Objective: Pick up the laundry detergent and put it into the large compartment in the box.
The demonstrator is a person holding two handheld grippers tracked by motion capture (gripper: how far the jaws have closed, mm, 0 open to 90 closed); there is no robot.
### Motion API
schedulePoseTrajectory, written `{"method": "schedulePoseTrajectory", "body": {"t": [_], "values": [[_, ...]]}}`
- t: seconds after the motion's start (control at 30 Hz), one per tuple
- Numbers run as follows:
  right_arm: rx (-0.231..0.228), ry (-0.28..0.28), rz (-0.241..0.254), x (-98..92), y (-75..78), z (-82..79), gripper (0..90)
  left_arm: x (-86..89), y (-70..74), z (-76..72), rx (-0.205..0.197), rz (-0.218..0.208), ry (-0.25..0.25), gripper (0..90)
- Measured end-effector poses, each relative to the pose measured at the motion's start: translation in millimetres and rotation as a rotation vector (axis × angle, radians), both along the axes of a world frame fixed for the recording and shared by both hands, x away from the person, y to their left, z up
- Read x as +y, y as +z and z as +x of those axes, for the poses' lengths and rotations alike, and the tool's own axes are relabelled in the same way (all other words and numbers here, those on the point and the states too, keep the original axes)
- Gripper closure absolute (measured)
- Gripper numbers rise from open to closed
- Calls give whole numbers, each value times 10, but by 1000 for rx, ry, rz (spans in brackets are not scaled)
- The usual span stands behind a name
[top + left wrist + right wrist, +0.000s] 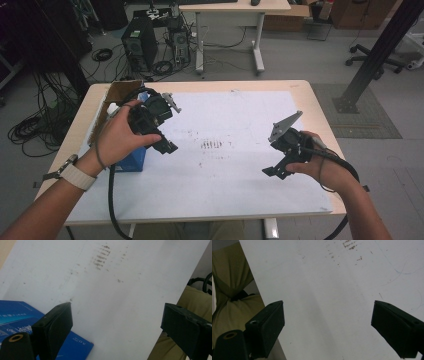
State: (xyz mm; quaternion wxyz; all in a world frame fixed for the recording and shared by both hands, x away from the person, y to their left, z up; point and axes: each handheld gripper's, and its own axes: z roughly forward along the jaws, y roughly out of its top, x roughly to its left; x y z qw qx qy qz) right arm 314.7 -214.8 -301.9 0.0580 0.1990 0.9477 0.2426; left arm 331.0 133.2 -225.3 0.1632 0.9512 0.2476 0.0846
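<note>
**Two hand-held tongs poised over a white sheet, a blue box at the left**

High view: a person's forearms enter from below. The left hand, with a pale strap on its wrist, carries the left tongs above the left part of the surface, a light wooden top covered almost wholly by a white sheet. The right hand carries the right tongs above the right part of the sheet, well apart from the left pair. A grey three-cornered plate stands on top of the right tongs. A blue box lies on the sheet's left part, partly hidden under the left hand, with a brown cardboard piece just behind it near the far left corner. A patch of brownish marks lies at mid-sheet, between the two tongs.

Left gripper view: the left tongs stand wide apart with nothing between the jaws. The blue box lies low at the left, partly behind the left jaw, and the brownish marks lie farther along.

Right gripper view: the right tongs likewise stand wide apart, clamped on nothing, over bare white sheet. Olive-coloured cloth lies beyond the sheet's edge.
</note>
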Motion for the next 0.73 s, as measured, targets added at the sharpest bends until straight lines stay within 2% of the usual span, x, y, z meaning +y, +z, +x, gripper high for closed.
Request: {"method": "schedulePoseTrajectory", "body": {"t": [0.73], "values": [[-1, 5, 2, 13, -11, 10, 114, 35, -10, 9, 1, -3, 13, 106]]}}
